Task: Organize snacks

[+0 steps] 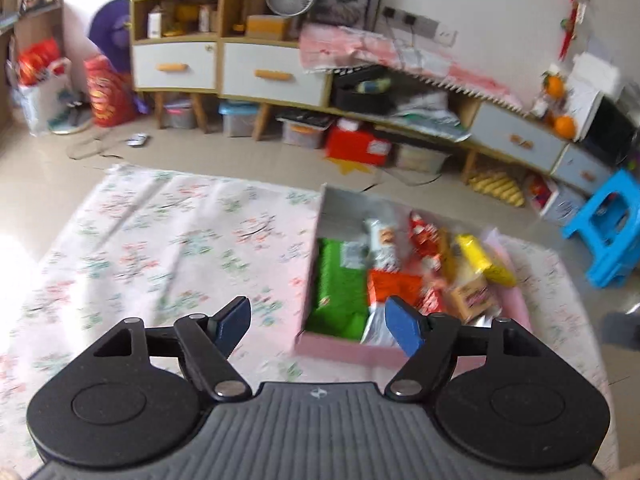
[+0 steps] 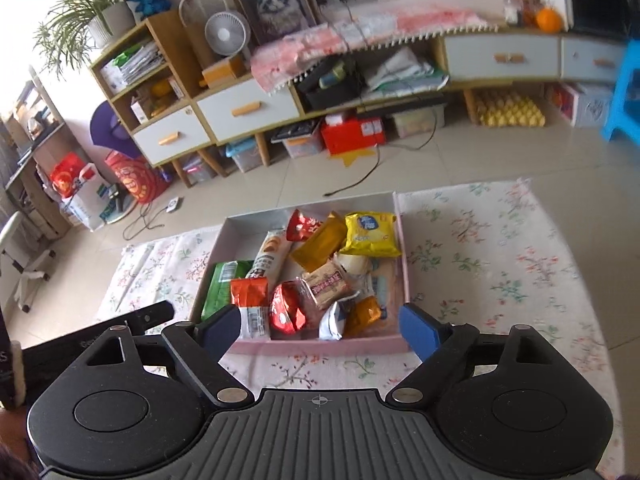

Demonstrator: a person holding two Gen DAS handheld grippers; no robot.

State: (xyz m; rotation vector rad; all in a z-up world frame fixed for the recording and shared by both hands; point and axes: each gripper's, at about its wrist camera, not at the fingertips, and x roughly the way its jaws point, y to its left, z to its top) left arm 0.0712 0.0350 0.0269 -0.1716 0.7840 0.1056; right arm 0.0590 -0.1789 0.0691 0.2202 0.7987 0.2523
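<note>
A pink shallow box (image 2: 320, 347) sits on a floral tablecloth (image 2: 480, 264) and holds several snack packs: a green pack (image 2: 218, 286), an orange pack (image 2: 250, 294), a red round pack (image 2: 286, 310), a yellow pack (image 2: 372, 234). My right gripper (image 2: 320, 330) is open and empty, its fingers over the box's near edge. In the left wrist view the box (image 1: 340, 346) lies to the right, with the green pack (image 1: 340, 292) and yellow pack (image 1: 484, 260) in it. My left gripper (image 1: 318, 324) is open and empty above the box's near left corner.
The floral cloth (image 1: 160, 248) stretches left of the box. Behind the table are a low wooden cabinet (image 2: 248, 110) with drawers, storage bins under it, a fan (image 2: 226, 34) and a blue stool (image 1: 612, 228) at the right. The left gripper's body (image 2: 100, 332) shows at the left.
</note>
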